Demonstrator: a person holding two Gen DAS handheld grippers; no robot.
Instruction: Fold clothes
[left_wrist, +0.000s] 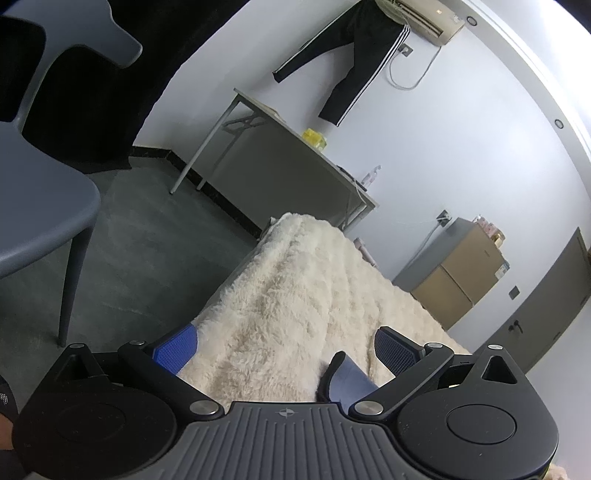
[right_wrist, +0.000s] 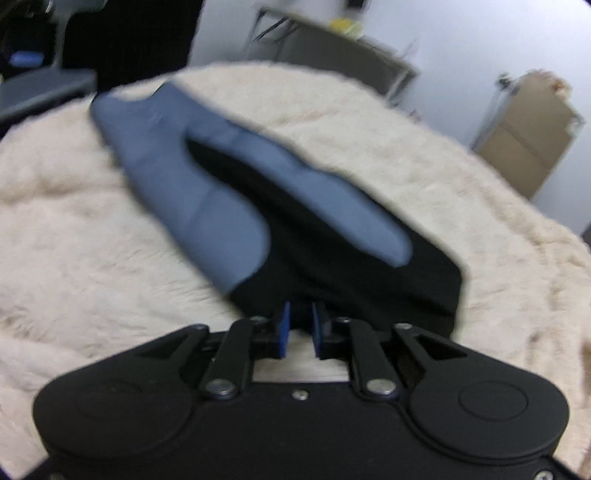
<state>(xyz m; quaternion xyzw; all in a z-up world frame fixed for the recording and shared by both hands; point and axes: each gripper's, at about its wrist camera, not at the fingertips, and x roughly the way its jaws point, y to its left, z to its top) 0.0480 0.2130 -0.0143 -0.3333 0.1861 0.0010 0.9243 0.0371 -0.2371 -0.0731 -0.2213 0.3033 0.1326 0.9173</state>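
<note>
Covering almost the whole lower part of both views, the cream fluffy blanket (right_wrist: 369, 155) is the surface where the work happens; what it lies on I cannot tell. On it, in the middle of the right wrist view, lies the blue and black garment (right_wrist: 229, 184), doubled lengthwise so that two blue parts lie side by side with black cloth between them. I judge the folding as partly done: one fold seems made, and the piece is long and not yet a compact packet, so at least one more fold across is left.

The left tool (left_wrist: 284, 347) stands wide open at the bottom of its view, empty, above the blanket, with a blue edge of the garment (left_wrist: 351, 380) just inside its right finger.

The right tool (right_wrist: 300, 326) has only a narrow gap between its blue pads, right at the black near edge of the garment. No cloth shows between the pads, but the picture is blurred.
</note>
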